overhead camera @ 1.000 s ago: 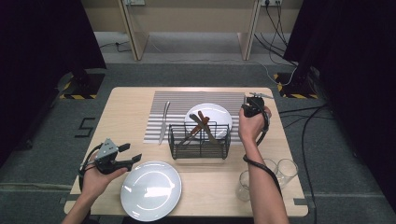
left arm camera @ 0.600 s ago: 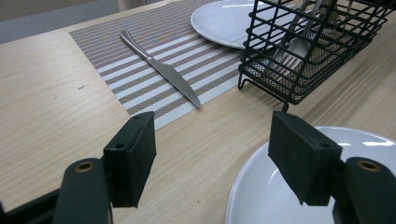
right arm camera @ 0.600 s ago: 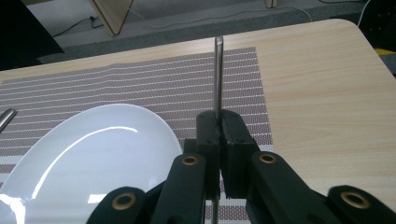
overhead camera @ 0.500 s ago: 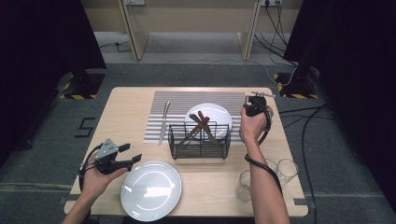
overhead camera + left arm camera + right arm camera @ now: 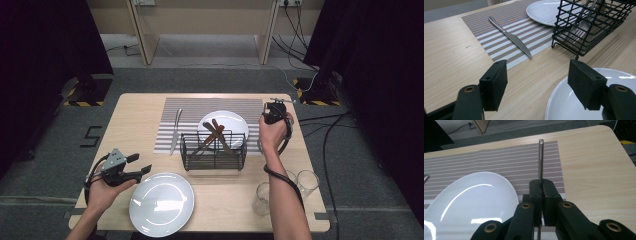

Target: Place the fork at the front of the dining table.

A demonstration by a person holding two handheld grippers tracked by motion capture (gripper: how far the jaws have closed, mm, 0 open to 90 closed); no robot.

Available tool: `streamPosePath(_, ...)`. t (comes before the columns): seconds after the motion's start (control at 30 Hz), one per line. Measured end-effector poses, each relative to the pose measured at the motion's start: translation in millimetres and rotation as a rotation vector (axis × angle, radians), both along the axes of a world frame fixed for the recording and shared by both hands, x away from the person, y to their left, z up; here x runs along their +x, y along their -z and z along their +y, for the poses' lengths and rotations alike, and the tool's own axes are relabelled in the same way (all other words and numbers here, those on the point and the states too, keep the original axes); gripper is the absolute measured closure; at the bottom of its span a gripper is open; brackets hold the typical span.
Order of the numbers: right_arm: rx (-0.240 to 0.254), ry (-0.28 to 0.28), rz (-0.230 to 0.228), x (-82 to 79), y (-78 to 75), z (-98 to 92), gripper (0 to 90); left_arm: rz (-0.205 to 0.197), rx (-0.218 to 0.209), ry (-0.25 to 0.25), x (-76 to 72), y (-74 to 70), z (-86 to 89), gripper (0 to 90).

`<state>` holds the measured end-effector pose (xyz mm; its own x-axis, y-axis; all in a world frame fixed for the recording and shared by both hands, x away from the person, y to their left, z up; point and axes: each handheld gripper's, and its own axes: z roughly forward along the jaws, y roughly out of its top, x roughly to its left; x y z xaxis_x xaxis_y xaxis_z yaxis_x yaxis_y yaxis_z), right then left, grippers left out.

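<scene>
High view: a table setting is in hand. The right gripper (image 5: 274,107) is held above the far right corner of the striped placemat (image 5: 200,107), just right of the far plate (image 5: 235,122), with the forearm reaching up the right side of the table and the wrist raised. The left gripper (image 5: 137,170) rests low at the near left, just beside the near plate (image 5: 161,202), pointing across toward the wire basket (image 5: 214,150). A knife (image 5: 175,131) lies on the placemat left of the basket — that side looks already set. Two glasses (image 5: 282,190) stand at the near right.

Left gripper view: the jaws stand wide with nothing between them; bare table lies below, the knife and the basket beyond.

Right gripper view: the jaws are clamped on a slim metal utensil (image 5: 540,160), its handle end pointing forward over the placemat, right of the far plate (image 5: 469,202). Which kind of utensil it is I cannot tell — the working end is hidden.

Judgement: the placing step is under way. The next move calls for lowering the utensil flat onto the placemat beside the plate, parallel to its edge, then releasing.
</scene>
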<state>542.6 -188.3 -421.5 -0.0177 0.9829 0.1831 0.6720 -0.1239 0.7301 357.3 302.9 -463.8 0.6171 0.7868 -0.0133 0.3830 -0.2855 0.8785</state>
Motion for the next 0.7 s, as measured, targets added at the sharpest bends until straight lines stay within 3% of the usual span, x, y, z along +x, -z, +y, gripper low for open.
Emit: streamPosePath(0.7, -0.029, -0.019, 0.015, 16.9, 17.5, 7.1, 86.4, 0.002, -0.004, -0.004, -0.2, 0.3, 1.3, 31.8)
